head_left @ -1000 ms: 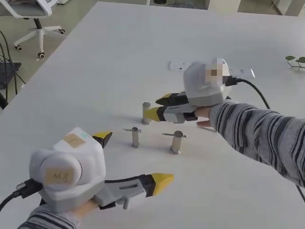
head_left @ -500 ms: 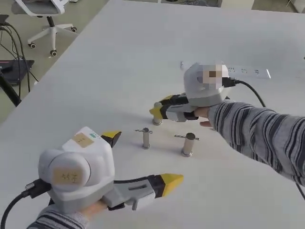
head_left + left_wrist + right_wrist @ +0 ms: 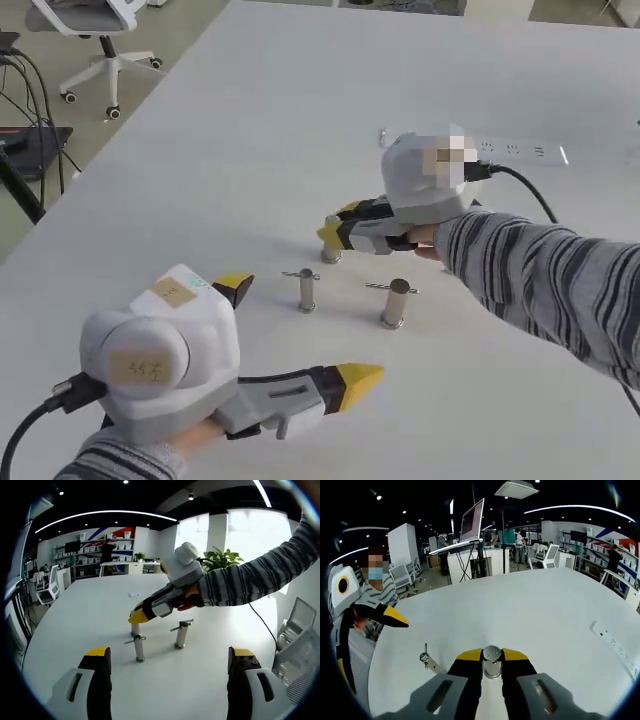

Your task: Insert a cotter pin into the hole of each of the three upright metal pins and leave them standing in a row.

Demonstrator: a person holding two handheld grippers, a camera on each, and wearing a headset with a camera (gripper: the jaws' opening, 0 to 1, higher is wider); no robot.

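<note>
Three upright metal pins stand on the white table. The middle pin (image 3: pixel 307 289) (image 3: pixel 139 648) and the nearer right pin (image 3: pixel 396 302) (image 3: pixel 181 635) each carry a cotter pin through the top. My right gripper (image 3: pixel 330 236) (image 3: pixel 492 656) is shut on the far pin (image 3: pixel 330 256) (image 3: pixel 492 661), with a yellow jaw tip on either side of its head; from the left gripper view that gripper (image 3: pixel 137 616) hides the far pin's (image 3: pixel 135 629) top. My left gripper (image 3: pixel 298 332) (image 3: pixel 170 654) is held open and holds nothing, just short of the row.
A white power strip (image 3: pixel 520 151) lies on the table behind the right hand, whose black cable (image 3: pixel 520 185) trails off to the right. The table's left edge (image 3: pixel 110 165) drops to the floor, where an office chair (image 3: pixel 85 20) stands.
The right gripper has moved left over the far pin and its jaws now hug the pin's head. The left gripper has stayed put; the head camera shifted slightly.
</note>
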